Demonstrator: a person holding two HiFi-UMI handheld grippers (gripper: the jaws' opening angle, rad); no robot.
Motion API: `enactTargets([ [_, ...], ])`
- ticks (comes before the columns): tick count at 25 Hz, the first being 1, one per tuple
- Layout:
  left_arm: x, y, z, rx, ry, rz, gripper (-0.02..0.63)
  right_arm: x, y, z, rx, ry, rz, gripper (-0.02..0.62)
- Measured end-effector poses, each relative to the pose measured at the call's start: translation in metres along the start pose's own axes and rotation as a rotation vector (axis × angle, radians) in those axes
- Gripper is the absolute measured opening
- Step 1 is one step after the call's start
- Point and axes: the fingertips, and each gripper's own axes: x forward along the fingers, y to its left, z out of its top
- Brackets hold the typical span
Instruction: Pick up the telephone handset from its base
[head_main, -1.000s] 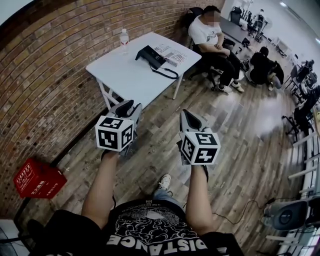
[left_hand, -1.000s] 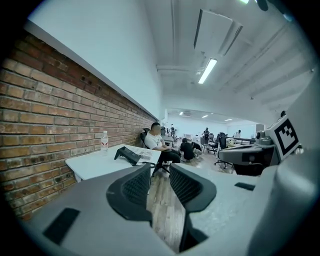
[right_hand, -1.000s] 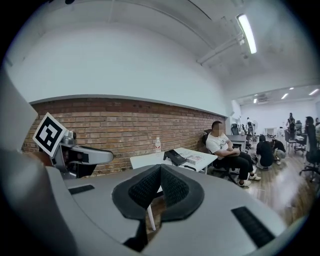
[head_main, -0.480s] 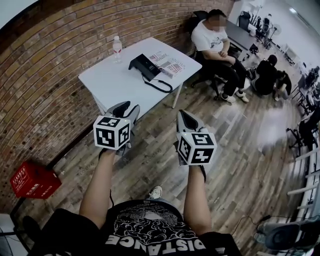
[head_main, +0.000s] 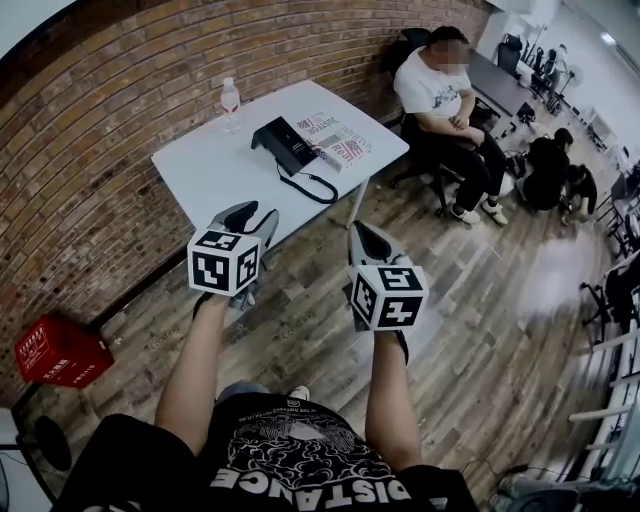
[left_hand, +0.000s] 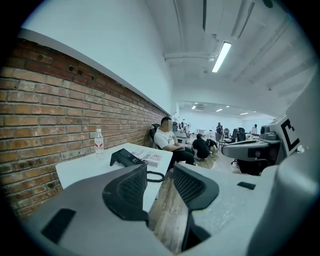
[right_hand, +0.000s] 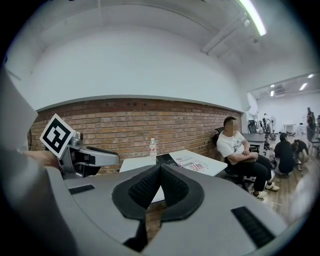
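Upper centre of the head view: black plastic wedge-shaped telephone (head_main: 285, 147), handset apparently on its base, coiled cord trailing over the matte white table (head_main: 200, 170), well apart from both grippers, so likely approach stage. Left gripper (head_main: 247, 213) is opening with nothing between its ribbed pads. Right gripper (head_main: 367, 237) is pinched together, empty.
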Motion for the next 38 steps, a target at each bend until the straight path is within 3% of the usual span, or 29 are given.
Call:
enactTargets([
  [15, 0.070, 0.027, 0.010, -0.146, -0.020, -0.007, 0.147, 0.063, -0.033, 0.003, -0.024, 0.018, 0.063, 0.000],
  [26, 0.151, 0.099, 0.014, -0.212, 0.024, 0.007, 0.156, 0.168, -0.053, 0.020, -0.046, 0.063, 0.106, 0.000],
  [38, 0.247, 0.172, -0.011, -0.384, 0.085, -0.052, 0.158, 0.281, -0.072, 0.032, -0.056, 0.105, 0.141, 0.000],
])
